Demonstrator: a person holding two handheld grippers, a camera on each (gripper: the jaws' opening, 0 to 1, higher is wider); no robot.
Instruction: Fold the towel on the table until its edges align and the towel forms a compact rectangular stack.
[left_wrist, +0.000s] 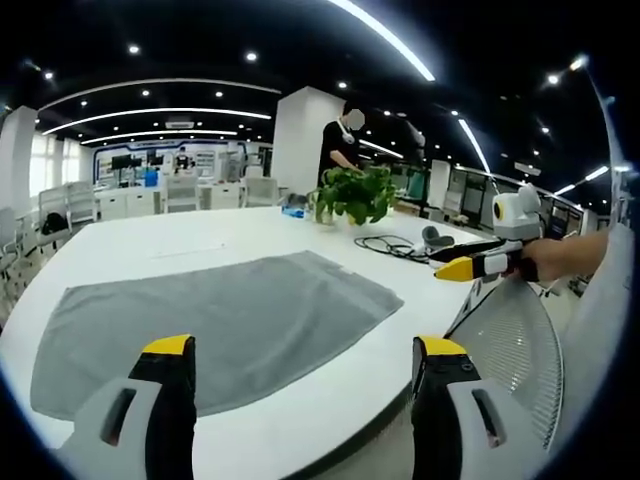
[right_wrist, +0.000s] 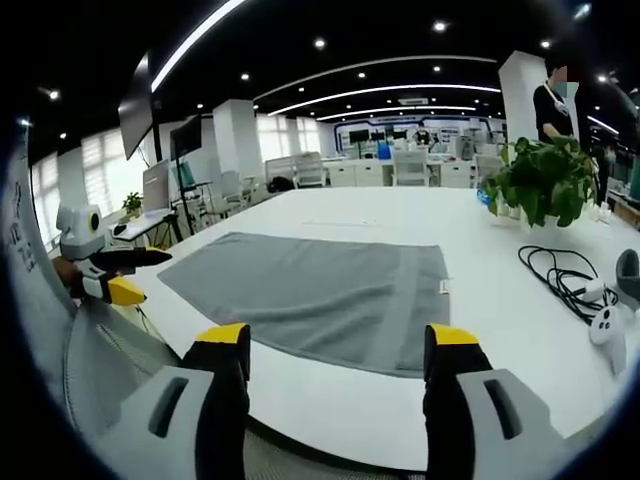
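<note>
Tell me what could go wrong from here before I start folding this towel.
The grey towel lies flat near the table's edge, so a hasty pull could drag it off. Both the left gripper and right gripper hover open, off the cloth; uneven corner grips would probably misalign edges. A wide sweep might snag the black cable or bump the potted plant.

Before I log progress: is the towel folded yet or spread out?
Spread out. The grey towel lies flat in one layer on the white table, with no fold visible and neither gripper touching it.
</note>
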